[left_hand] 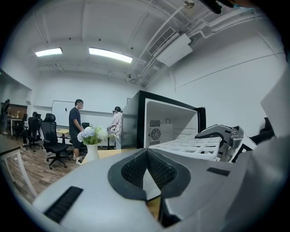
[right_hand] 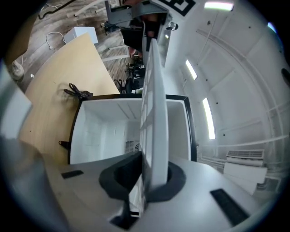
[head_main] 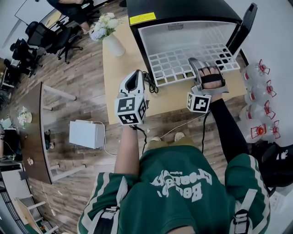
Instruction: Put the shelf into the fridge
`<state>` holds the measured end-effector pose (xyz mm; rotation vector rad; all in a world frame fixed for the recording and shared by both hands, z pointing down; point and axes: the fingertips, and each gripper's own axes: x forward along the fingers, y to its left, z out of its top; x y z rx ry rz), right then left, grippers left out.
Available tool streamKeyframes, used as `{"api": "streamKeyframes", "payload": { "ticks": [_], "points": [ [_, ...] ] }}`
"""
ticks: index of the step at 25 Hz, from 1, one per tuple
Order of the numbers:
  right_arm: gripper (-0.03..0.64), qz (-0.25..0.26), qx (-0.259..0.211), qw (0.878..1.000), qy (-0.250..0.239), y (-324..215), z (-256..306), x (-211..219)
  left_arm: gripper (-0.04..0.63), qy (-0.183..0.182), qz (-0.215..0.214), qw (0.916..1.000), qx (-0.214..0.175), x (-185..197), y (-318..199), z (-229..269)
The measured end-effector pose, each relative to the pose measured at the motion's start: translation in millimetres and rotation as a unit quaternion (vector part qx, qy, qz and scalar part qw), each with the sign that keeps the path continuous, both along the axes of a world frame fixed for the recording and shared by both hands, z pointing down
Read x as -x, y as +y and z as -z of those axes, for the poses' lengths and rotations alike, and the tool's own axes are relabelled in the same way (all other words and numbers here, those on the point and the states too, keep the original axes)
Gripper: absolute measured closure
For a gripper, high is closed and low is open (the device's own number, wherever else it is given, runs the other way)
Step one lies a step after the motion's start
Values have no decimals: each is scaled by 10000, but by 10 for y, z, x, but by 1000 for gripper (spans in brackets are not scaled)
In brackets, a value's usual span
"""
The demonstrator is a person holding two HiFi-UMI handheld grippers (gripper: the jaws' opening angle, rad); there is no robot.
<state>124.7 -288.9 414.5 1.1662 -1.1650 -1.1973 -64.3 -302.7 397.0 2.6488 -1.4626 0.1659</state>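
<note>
right gripper (right_hand: pixel 144 174) fingers clamp shelf (head_main: pixel 183 61) near edge | far end at fridge (head_main: pixel 183 11) mouth | left gripper (head_main: pixel 134 77) fingers together, empty, left of shelf

In the head view the right gripper (head_main: pixel 196 64) hides its own jaws under its body and the hand (head_main: pixel 211 78), the fridge (head_main: pixel 183 11) is cut by the upper edge, and in the right gripper view the edge-on shelf (right_hand: pixel 156 113) covers the fridge's middle, the left gripper (right_hand: pixel 131 16) being cut at the top
</note>
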Motion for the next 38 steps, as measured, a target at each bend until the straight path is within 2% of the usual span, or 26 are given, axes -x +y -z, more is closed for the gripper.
{"api": "streamKeyframes", "payload": {
  "ticks": [10,16,22,30,38],
  "points": [
    [588,-271,-155,9993,193,-98,-88,-75,595,-75,-215,9997,4,-22,-21,-5],
    [588,-293,-291,9988,279,-139,-96,-51,595,-143,-278,9995,-32,-33,-23,18],
    [588,-272,-237,9988,339,-231,-196,-42,595,-182,-287,9994,-67,8,-37,37],
    [589,-173,-455,9987,155,-223,-287,-57,595,-232,-288,9993,-64,9,-55,33],
    [589,-38,-412,9990,-196,-214,-497,-78,595,-290,-252,9992,-64,15,-34,36]
  ]
}}
